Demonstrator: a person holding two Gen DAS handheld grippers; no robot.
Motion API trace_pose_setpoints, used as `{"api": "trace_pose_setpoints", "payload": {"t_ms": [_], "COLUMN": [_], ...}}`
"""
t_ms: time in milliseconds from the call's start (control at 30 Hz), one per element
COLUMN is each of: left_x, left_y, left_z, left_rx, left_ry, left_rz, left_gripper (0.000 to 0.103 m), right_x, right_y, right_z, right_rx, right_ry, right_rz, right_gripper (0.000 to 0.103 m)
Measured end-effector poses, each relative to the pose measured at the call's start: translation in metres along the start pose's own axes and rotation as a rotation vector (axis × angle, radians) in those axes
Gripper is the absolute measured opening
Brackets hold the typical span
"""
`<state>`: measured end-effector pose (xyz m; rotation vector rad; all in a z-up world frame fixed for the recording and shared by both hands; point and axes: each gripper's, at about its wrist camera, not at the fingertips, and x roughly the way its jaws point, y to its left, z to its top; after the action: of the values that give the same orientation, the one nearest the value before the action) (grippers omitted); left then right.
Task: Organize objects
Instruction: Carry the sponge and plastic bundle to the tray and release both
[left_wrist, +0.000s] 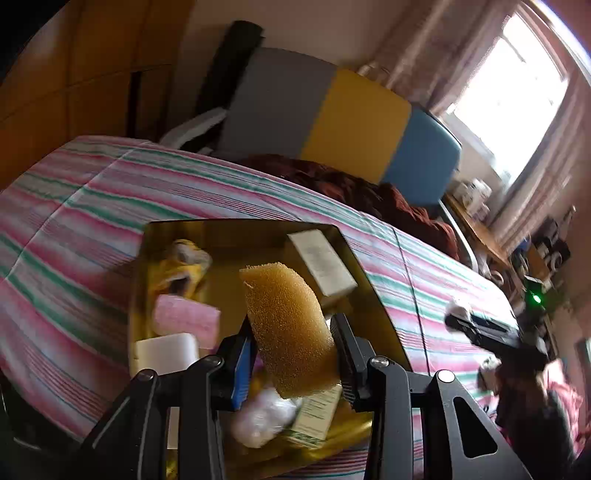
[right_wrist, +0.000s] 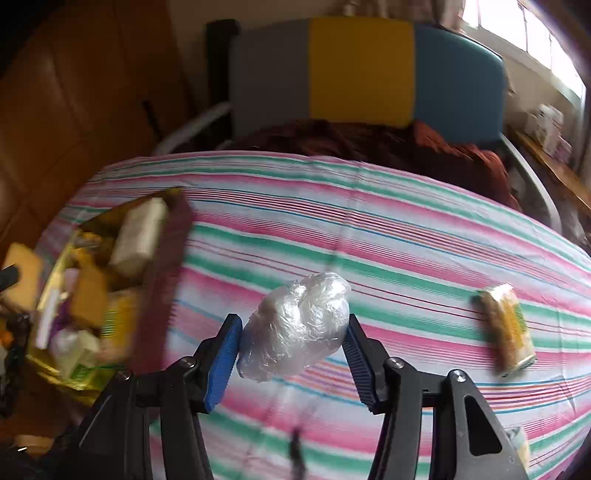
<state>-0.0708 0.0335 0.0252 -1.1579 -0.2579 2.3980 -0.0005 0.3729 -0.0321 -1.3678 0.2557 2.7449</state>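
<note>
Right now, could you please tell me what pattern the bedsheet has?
The bedsheet has pink, green and white stripes with thin blue lines, clearest in the right wrist view.

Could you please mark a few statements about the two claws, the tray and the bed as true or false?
1. The left claw grips a yellow sponge. True.
2. The right claw is empty. False: it holds a crumpled clear plastic wad.
3. The gold tray holds several items. True.
4. The bedsheet is plain white. False: it is striped pink, green and white.
5. A yellow packet lies on the sheet. True.
</note>
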Motion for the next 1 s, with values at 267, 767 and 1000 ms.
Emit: {"api": "trace_pose_setpoints", "payload": {"t_ms": [267, 767, 1000], "left_x": [-0.007, -0.021, -0.022], "left_y": [0.007, -0.010, -0.011], "left_z": [-0.012, -0.037, -0.046], "left_rx": [0.046, 0.192, 0.202], "left_ry": [-0.042, -0.130, -0.123], "left_rz": [0.063, 0.160, 0.160], "left_gripper": [0.040, 0.042, 0.042], "right_x": [-0.023, -0.023, -0.020], "right_y": [0.092, 0.181, 0.182], "right_z": [0.003, -0.022, -0.028], "right_rx": [-0.104, -0.211, -0.191], "right_ry": [-0.043, -0.011, -0.004], "right_rz": [0.156, 0.180, 0.148], "right_gripper": [0.056, 0.056, 0.056]}}
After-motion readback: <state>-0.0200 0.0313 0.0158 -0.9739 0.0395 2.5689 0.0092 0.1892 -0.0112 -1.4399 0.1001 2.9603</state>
